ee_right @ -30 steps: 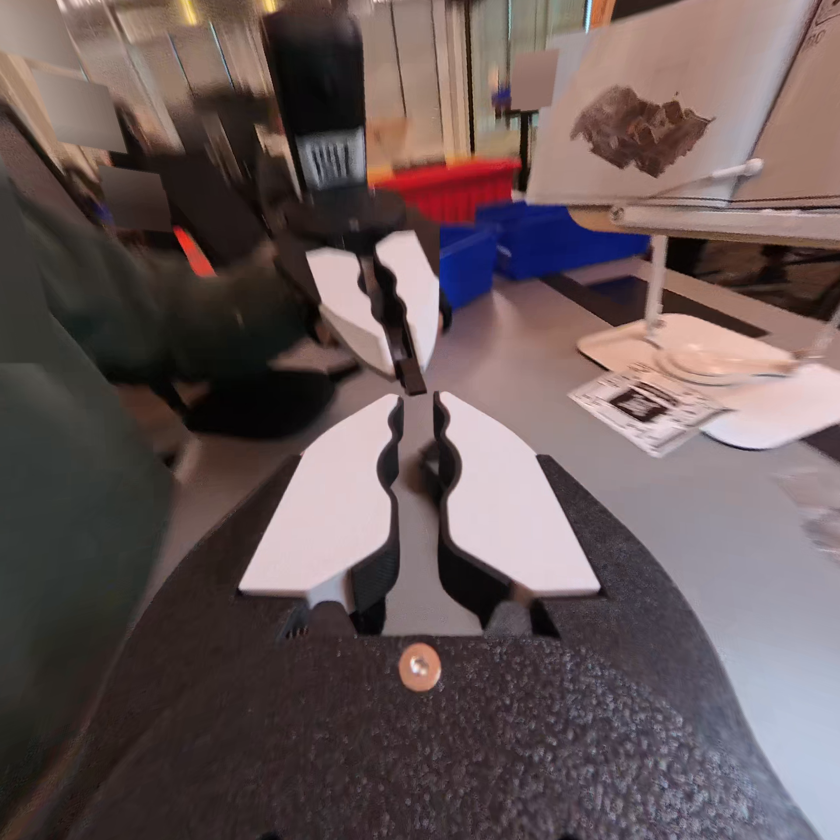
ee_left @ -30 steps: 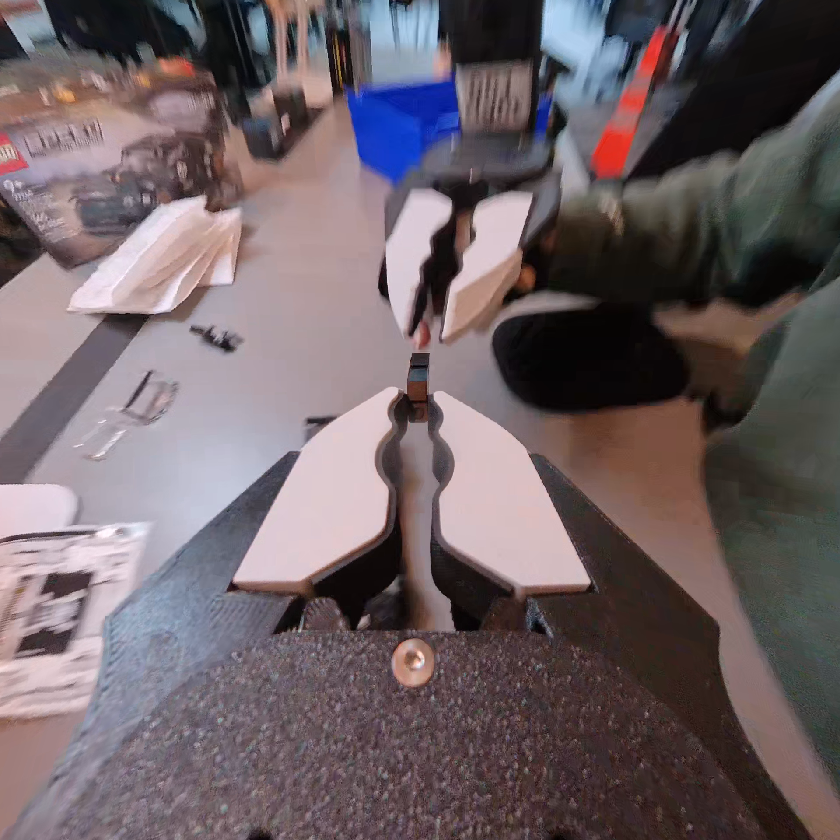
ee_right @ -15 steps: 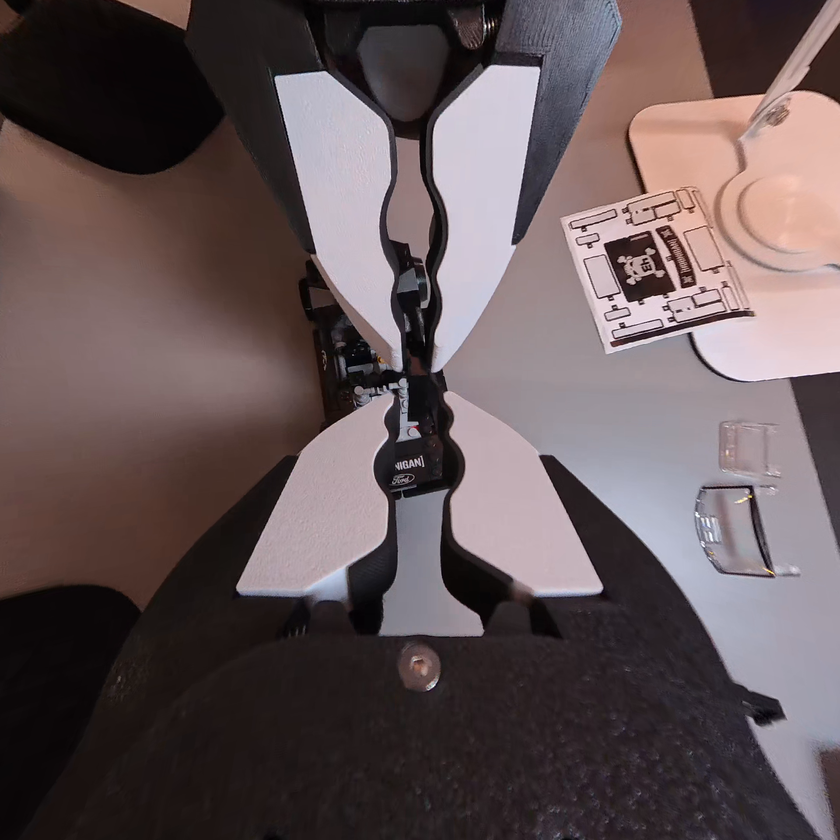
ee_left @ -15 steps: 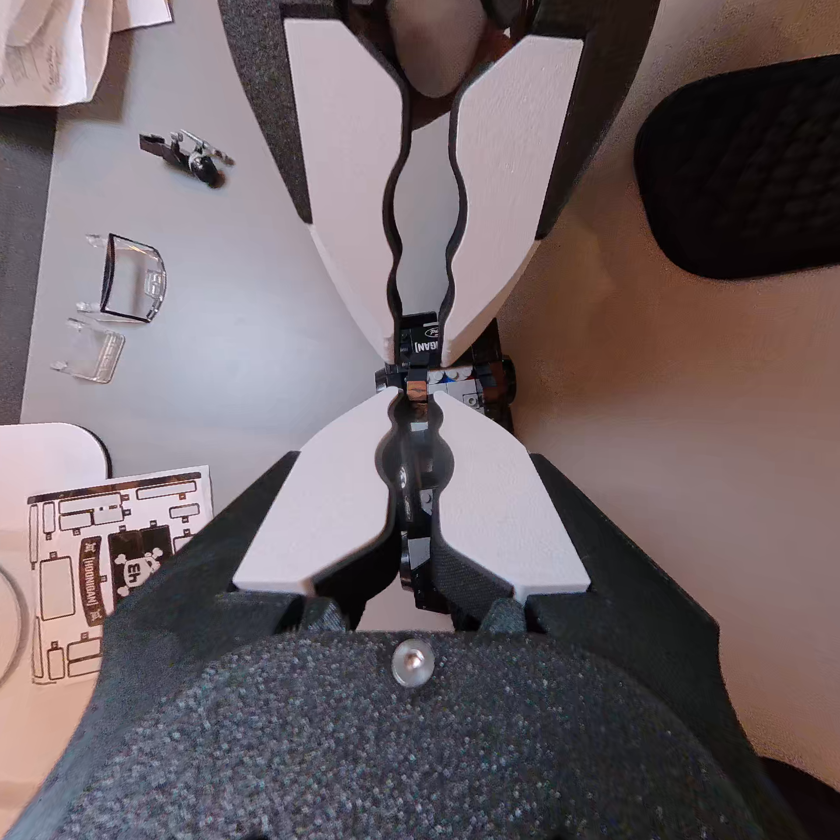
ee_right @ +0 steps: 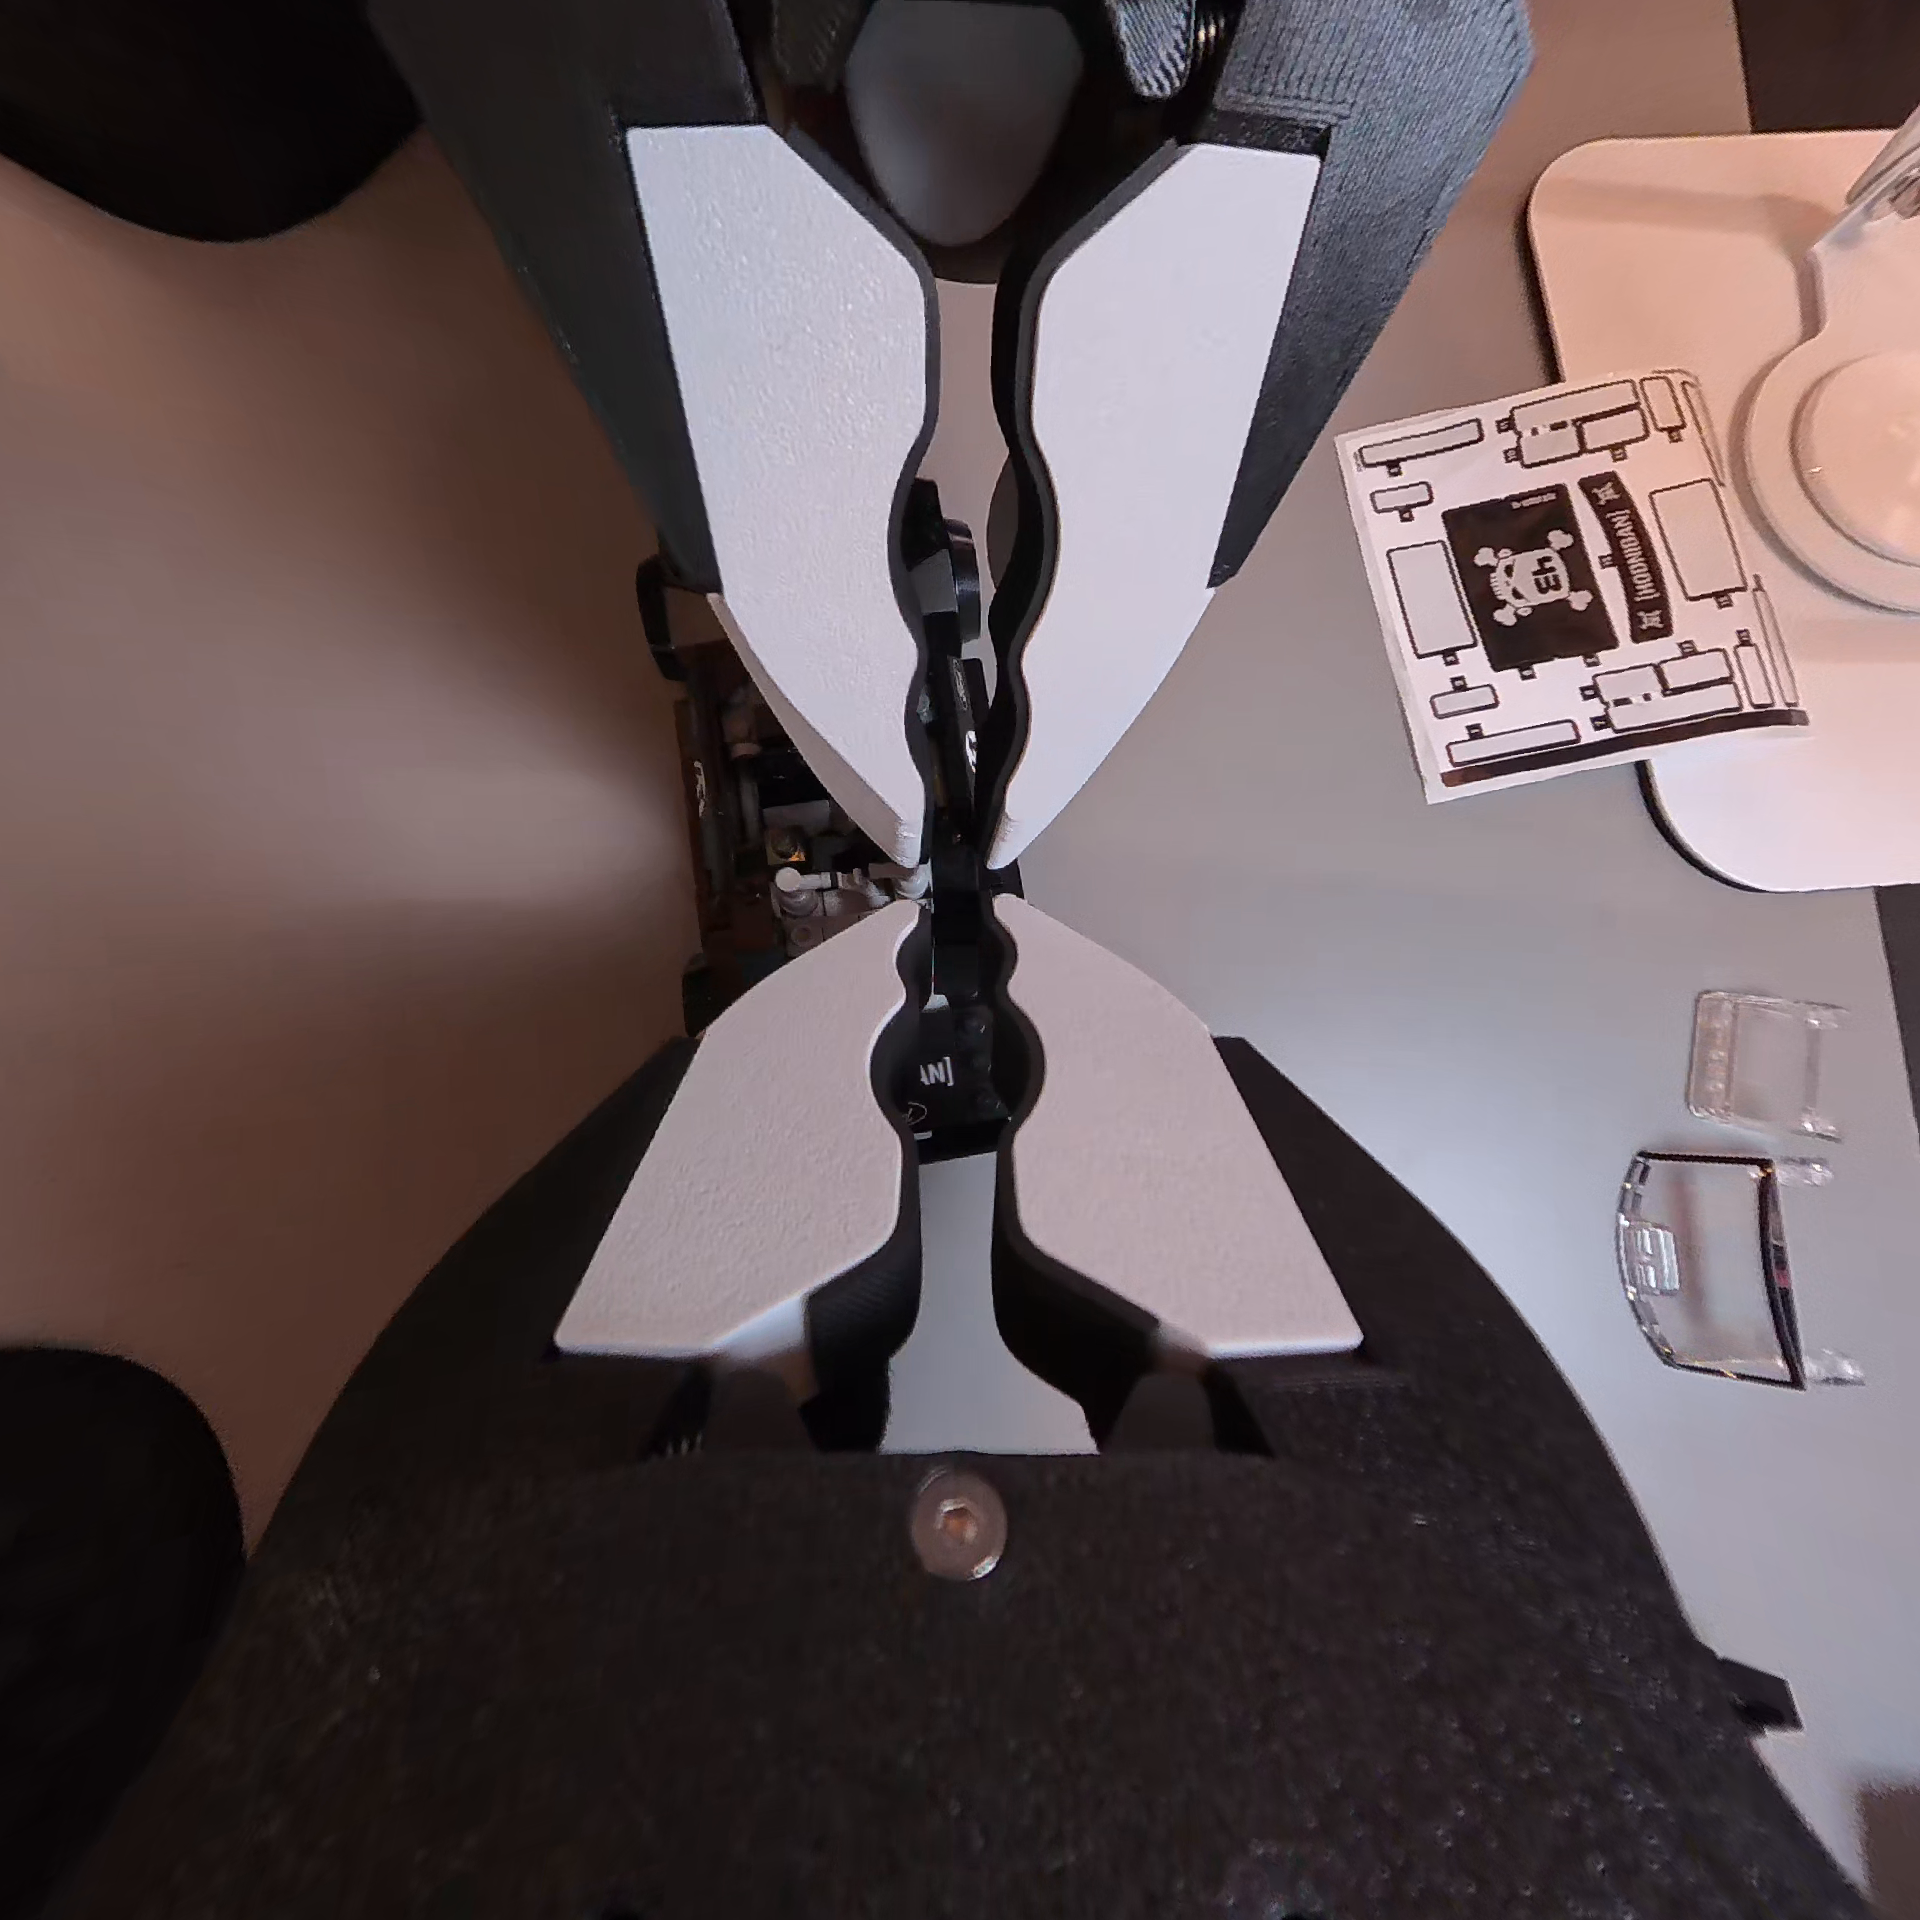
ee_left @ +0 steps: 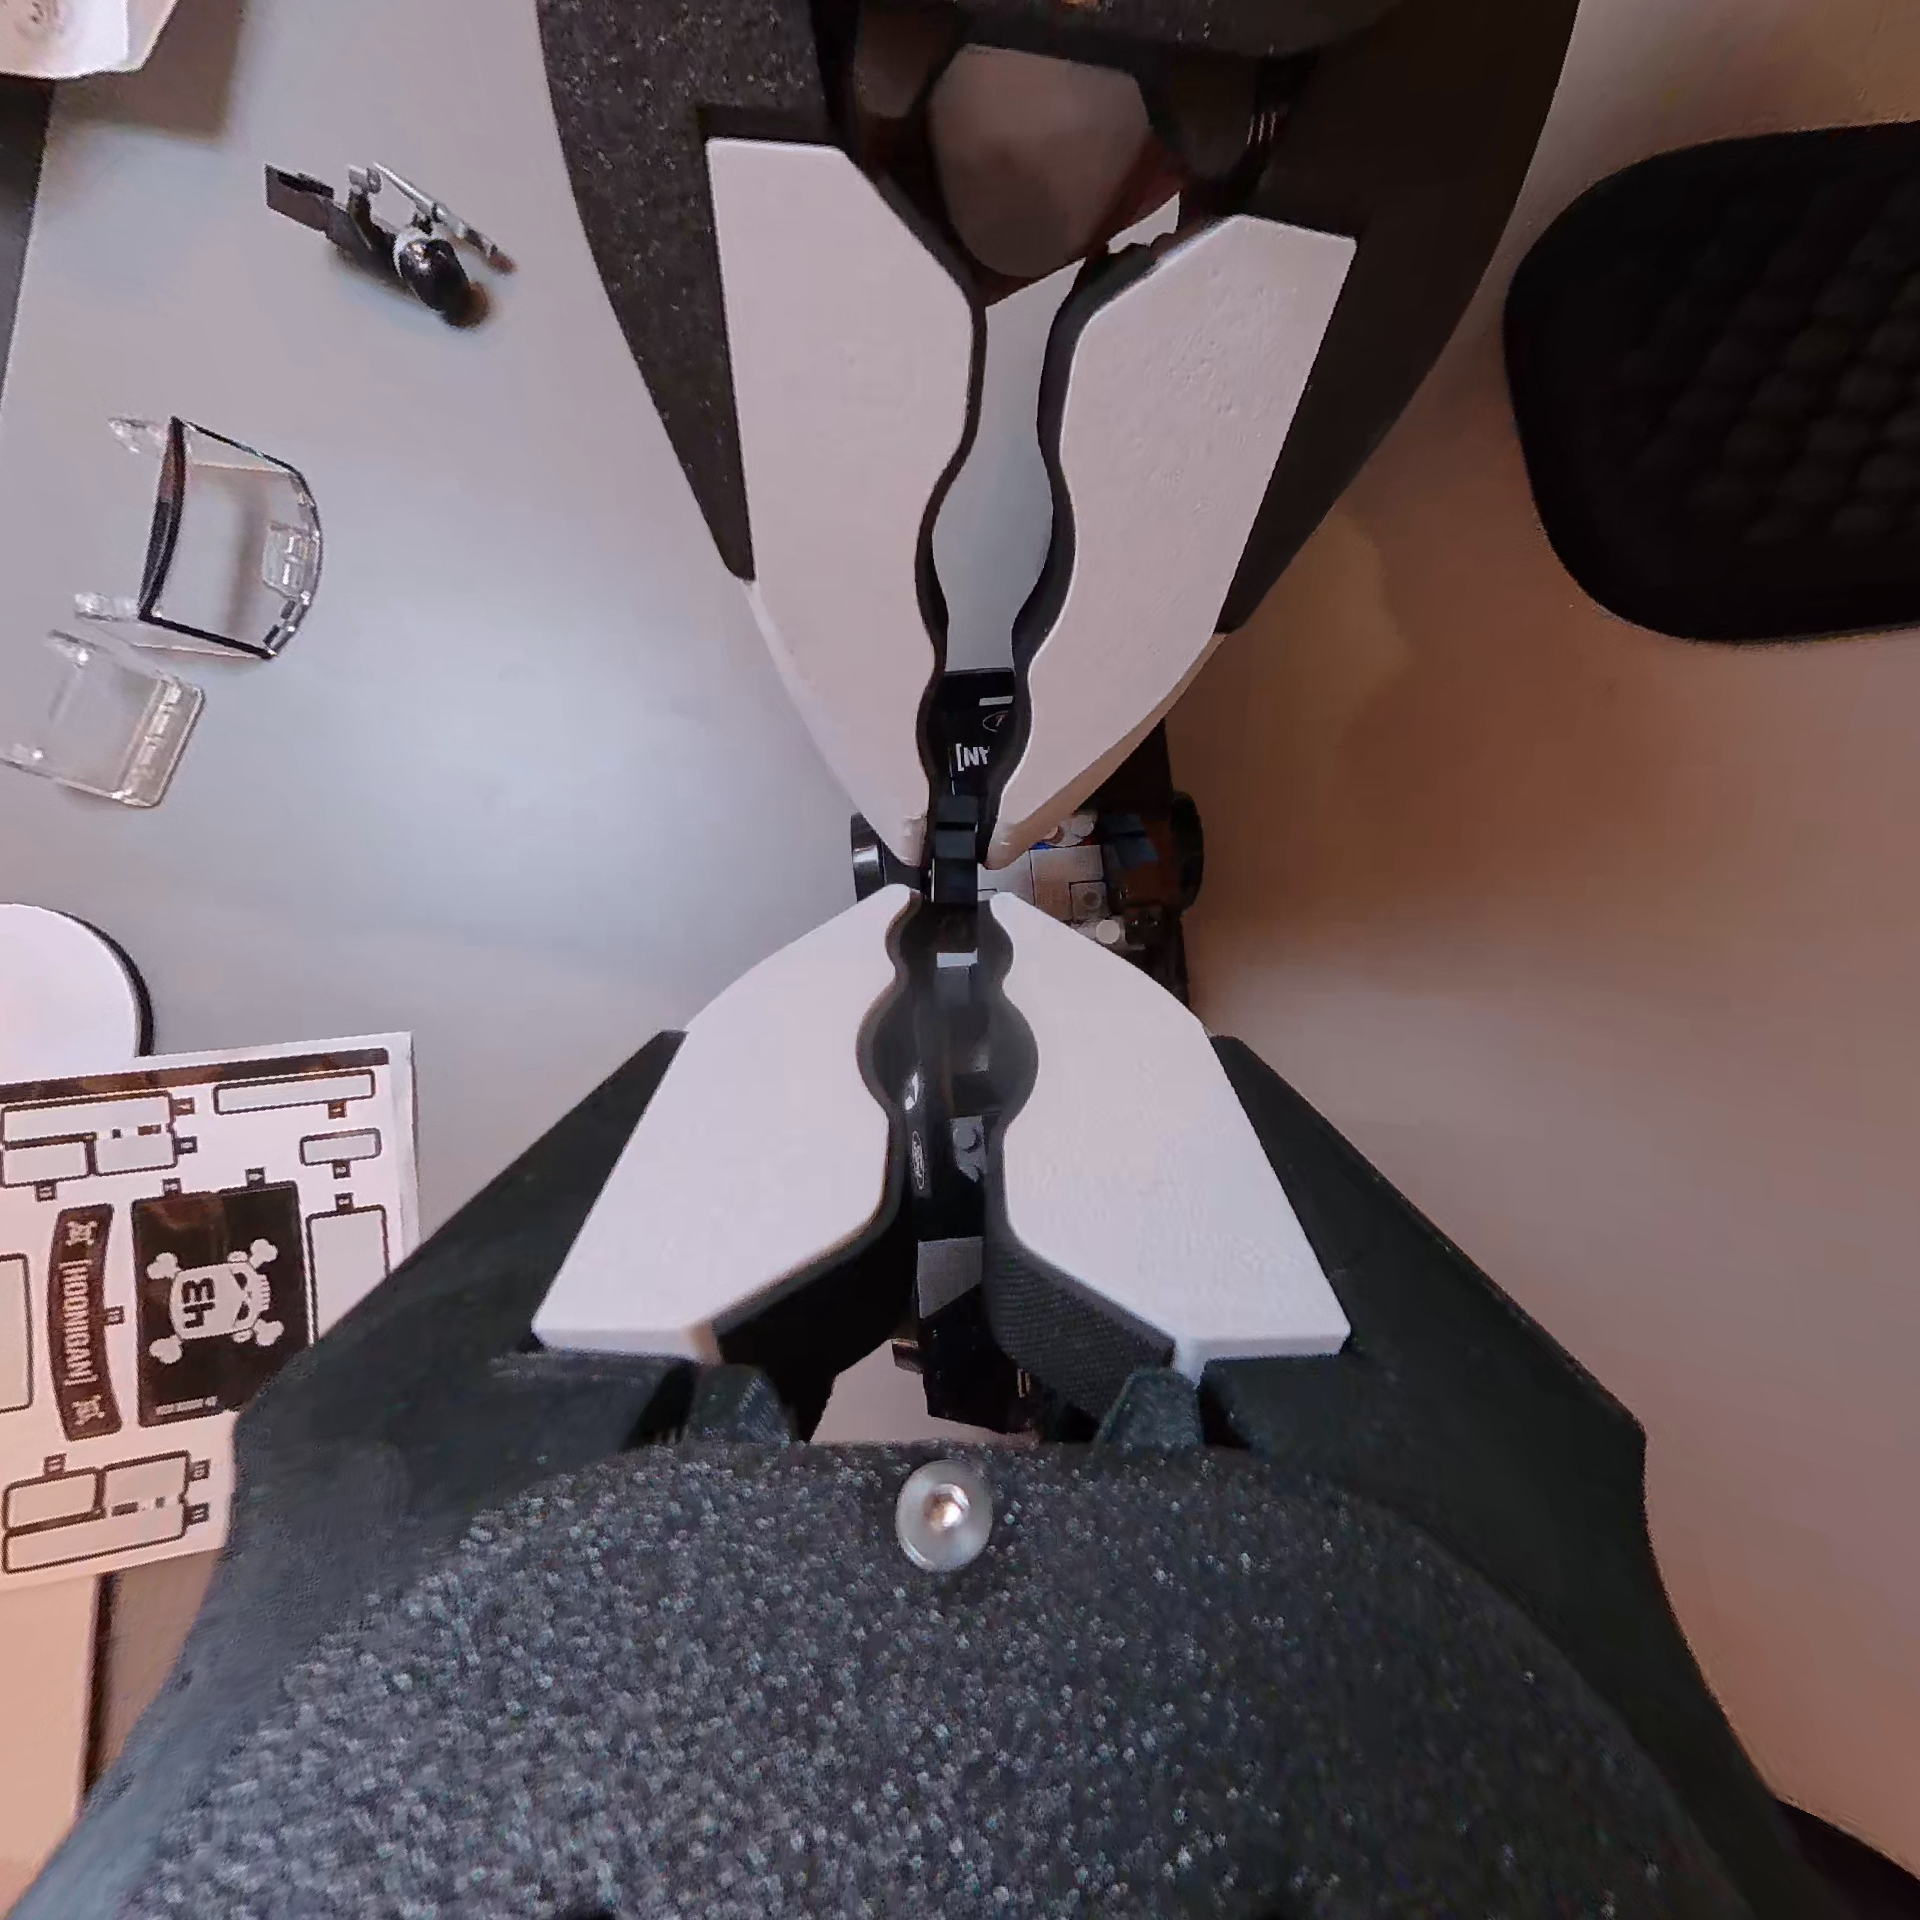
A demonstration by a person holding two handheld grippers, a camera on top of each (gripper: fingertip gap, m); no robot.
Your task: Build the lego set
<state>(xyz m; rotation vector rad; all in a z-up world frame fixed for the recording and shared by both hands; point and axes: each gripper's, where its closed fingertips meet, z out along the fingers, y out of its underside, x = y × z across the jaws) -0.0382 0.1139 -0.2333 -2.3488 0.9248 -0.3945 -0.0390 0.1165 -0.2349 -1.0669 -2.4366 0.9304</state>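
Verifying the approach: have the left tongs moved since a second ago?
Yes: left tongs tipped down toward the table; clear windshield sits higher in view.

Left gripper [ee_left: 954, 914] is pointing toward 12 o'clock in its own view, white fingers [ee_left: 748, 1153] pinching in to a thin slit at the tips. Right gripper [ee_right: 961, 920] is doing the same, and the two are meeting tip to tip, each entering the other's view from 12 o'clock.
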